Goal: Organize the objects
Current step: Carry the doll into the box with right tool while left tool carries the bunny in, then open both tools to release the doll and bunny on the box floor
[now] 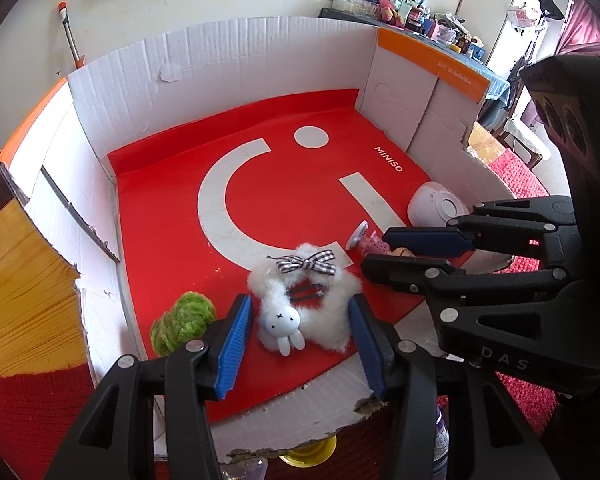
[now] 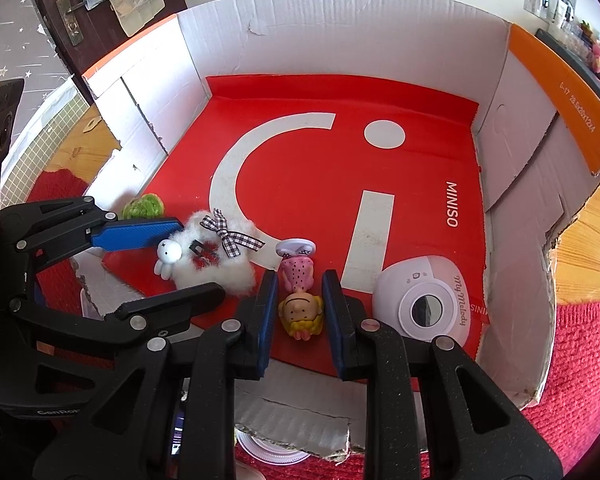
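Cardboard box (image 1: 228,56) floor red; wooden table (image 2: 592,240), cluttered shelf (image 1: 412,16) behind

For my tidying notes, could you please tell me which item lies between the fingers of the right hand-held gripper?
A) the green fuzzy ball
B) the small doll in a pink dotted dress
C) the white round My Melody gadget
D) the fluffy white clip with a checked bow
B: in the right wrist view the right hand-held gripper has its blue pads on either side of the doll, at its yellow-haired head.

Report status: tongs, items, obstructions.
Left tongs open, straddling fluffy clip. Right tongs shut on doll, lying in box. Toy camera close beside right tongs.
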Demonstrator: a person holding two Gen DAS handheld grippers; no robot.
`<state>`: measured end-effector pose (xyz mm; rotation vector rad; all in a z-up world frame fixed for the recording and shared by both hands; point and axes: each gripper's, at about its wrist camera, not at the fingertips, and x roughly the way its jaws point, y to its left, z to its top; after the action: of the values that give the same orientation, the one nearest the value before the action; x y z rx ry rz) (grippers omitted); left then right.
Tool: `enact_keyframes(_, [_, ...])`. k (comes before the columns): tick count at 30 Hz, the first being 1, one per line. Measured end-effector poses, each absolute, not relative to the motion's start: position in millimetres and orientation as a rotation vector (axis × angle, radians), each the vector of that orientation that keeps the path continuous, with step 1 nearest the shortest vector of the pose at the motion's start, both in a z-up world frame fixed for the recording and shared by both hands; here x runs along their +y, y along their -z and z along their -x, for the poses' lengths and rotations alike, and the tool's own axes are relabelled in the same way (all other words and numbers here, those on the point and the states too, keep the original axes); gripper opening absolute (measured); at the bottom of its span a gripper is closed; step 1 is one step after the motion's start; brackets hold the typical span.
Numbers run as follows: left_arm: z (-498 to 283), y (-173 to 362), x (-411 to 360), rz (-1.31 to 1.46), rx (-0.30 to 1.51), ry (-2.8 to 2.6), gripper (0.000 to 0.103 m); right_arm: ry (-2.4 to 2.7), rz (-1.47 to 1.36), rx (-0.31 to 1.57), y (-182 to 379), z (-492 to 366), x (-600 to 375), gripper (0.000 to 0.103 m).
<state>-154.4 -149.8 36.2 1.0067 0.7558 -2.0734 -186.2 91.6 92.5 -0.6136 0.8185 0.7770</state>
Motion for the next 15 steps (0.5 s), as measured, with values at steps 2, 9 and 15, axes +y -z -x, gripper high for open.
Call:
enact_keyframes(2, [154.5, -36.7, -149.6, -1.005, 0.753, 2.074, 0.053, -0.782, 0.616, 0.817, -94.0, 185.7, 89.7, 0.022])
enact_keyframes(9, [154.0, -39.6, -148.7, -1.001, 0.748, 2.076, 0.053, -0.797, 0.626, 0.812, -94.9, 186.9, 88.9, 0.022])
enact_keyframes(15, [153.2, -42.6, -147.6, -0.988, 0.745, 2.075, 0.057, -0.810, 0.632, 0.804, -95.3, 187.4, 89.2, 0.022])
